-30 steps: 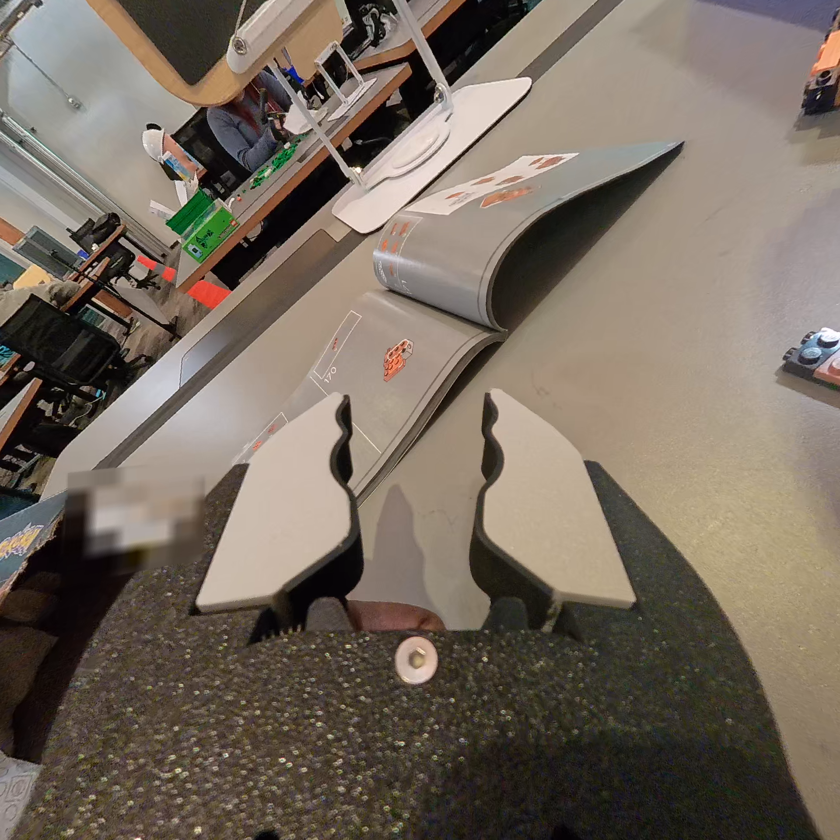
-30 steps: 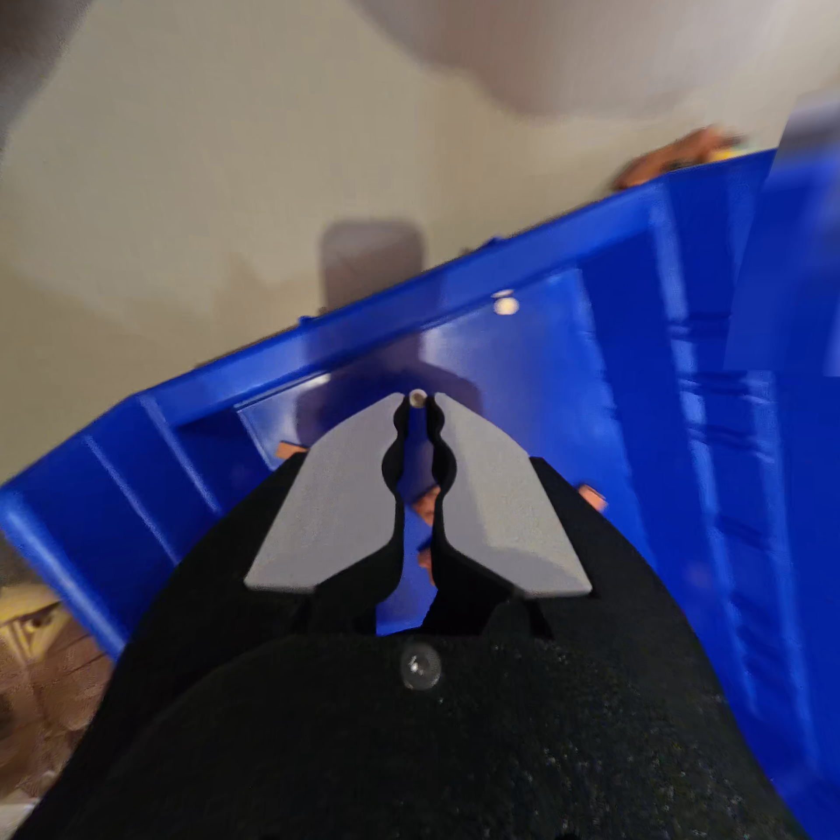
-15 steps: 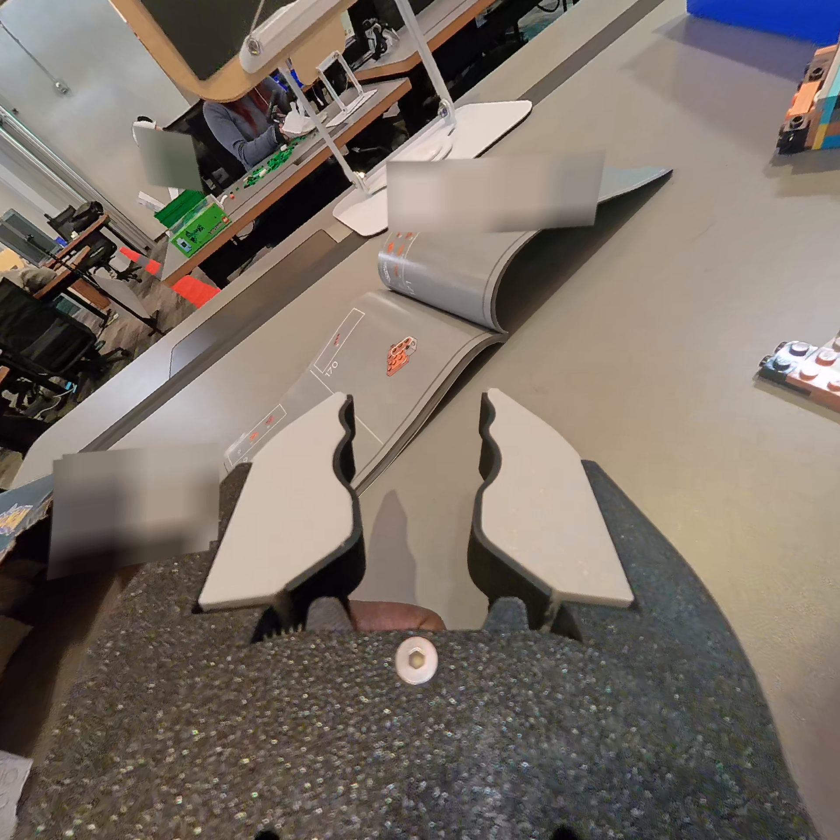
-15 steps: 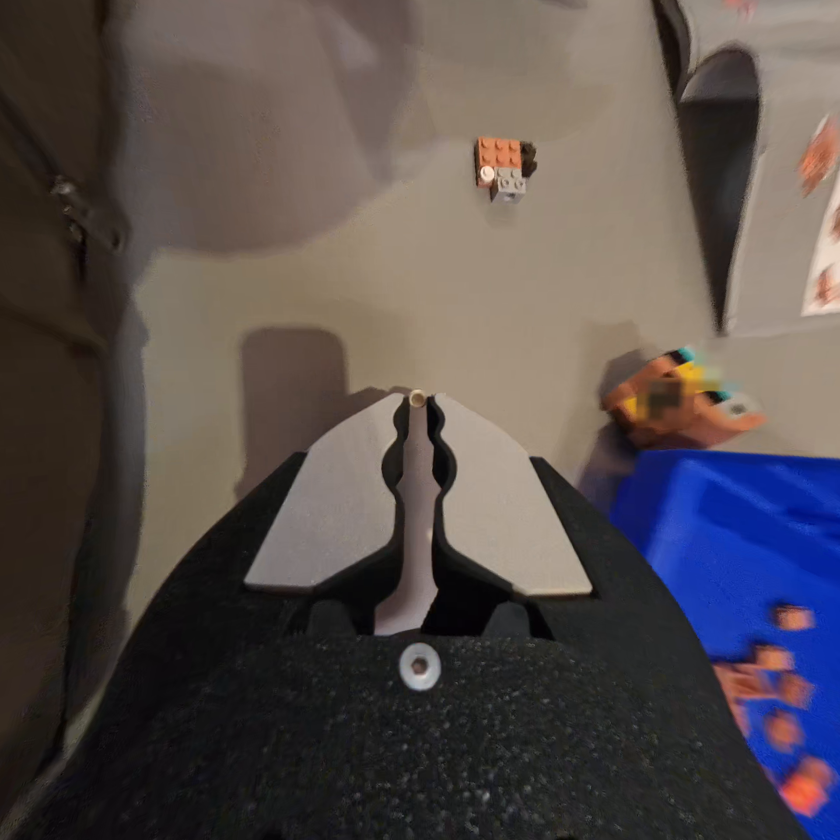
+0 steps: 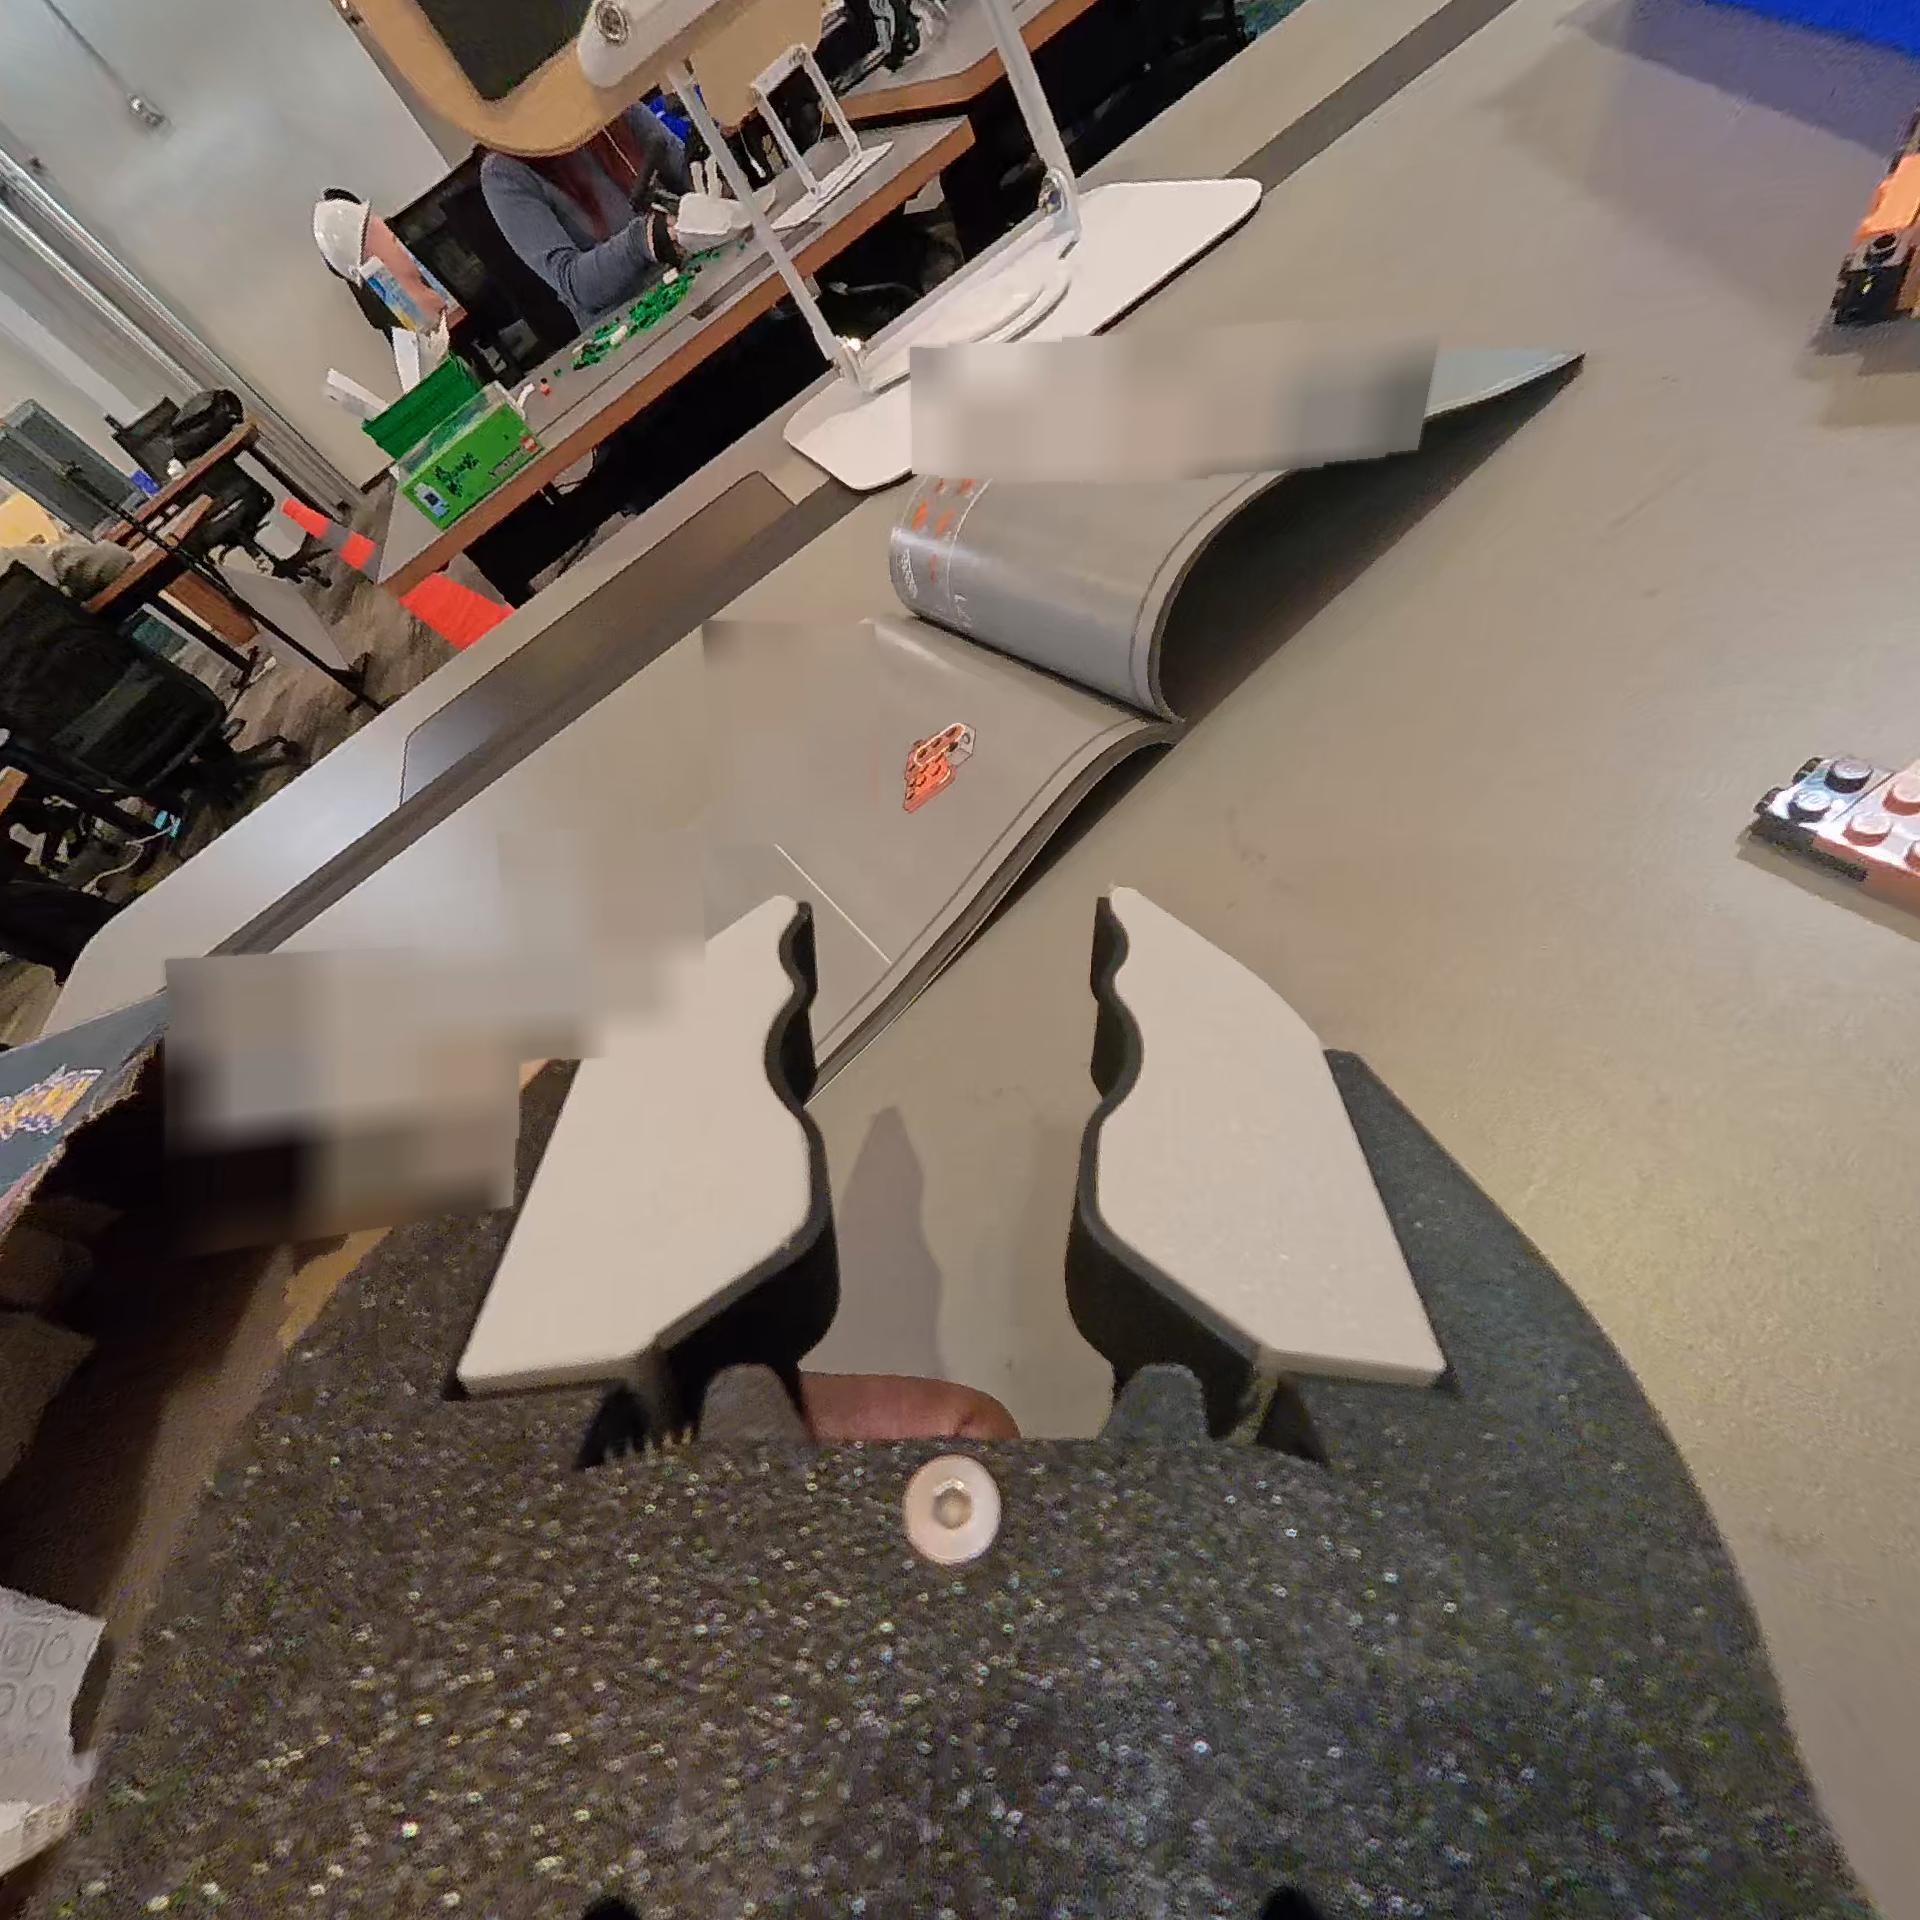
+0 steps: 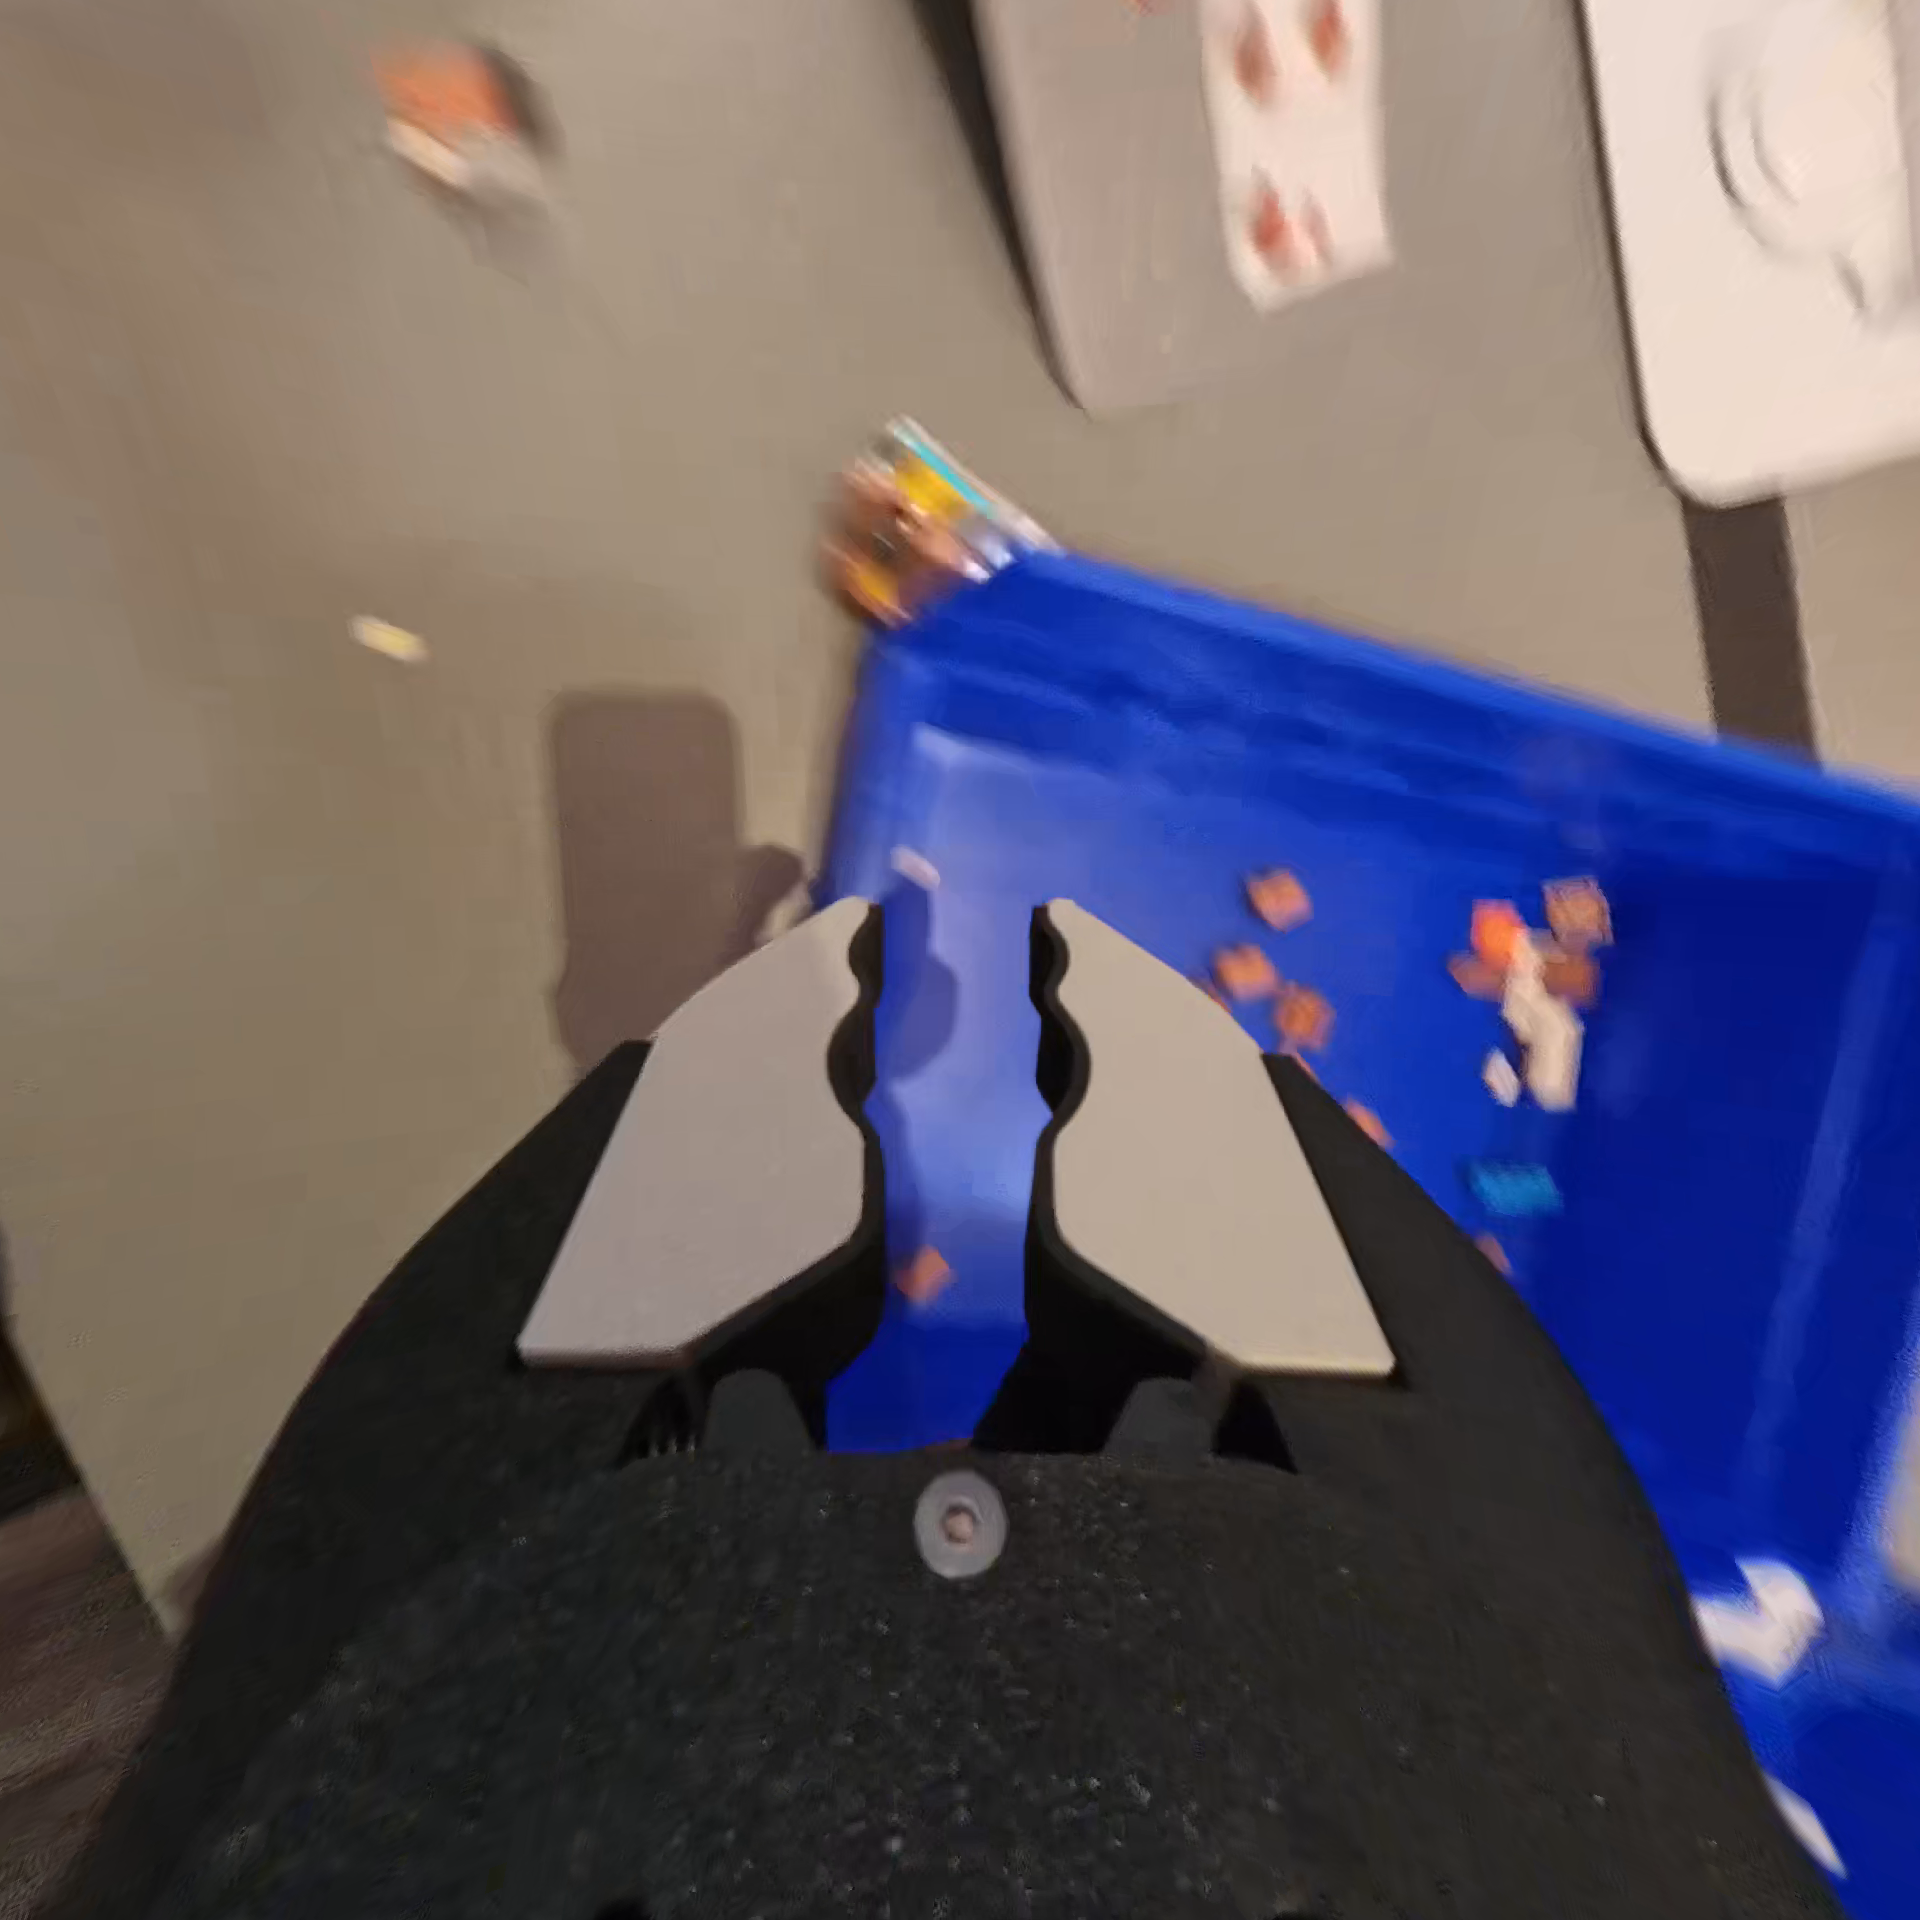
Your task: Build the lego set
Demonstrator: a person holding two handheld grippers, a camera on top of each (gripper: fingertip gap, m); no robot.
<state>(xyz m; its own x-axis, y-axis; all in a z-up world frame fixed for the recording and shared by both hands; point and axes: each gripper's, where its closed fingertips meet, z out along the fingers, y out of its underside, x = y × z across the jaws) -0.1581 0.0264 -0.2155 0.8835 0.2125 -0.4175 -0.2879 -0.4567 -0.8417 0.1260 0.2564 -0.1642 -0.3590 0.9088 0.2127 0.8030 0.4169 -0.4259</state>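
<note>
My left gripper [image 5: 953, 909] is open and empty, low over the grey table beside the open instruction booklet [image 5: 1039, 644]. A small flat Lego assembly [image 5: 1860, 821] lies to its right, and a larger orange build [image 5: 1881, 249] stands at the far right. My right gripper [image 6: 956, 912] is open and empty over the left end of the blue bin [image 6: 1351, 727], which holds several loose orange pieces [image 6: 1278, 899]. A small tan piece [image 6: 387, 636] lies on the table to the left. The multi-colour build [image 6: 914, 530] sits at the bin's far corner. The right wrist view is blurred.
A white lamp base [image 5: 1039, 301] stands behind the booklet; it also shows in the right wrist view [image 6: 1787, 208]. The small assembly [image 6: 457, 125] lies far left in that view. A box corner [image 5: 52, 1122] sits at my left. A person works at a far table. My right fingertips sit around 35 centimetres from my left ones.
My right gripper held a small tan piece; it has opened, the piece now lies on the table, and the gripper has swung back over the bin. The left gripper barely moved.
</note>
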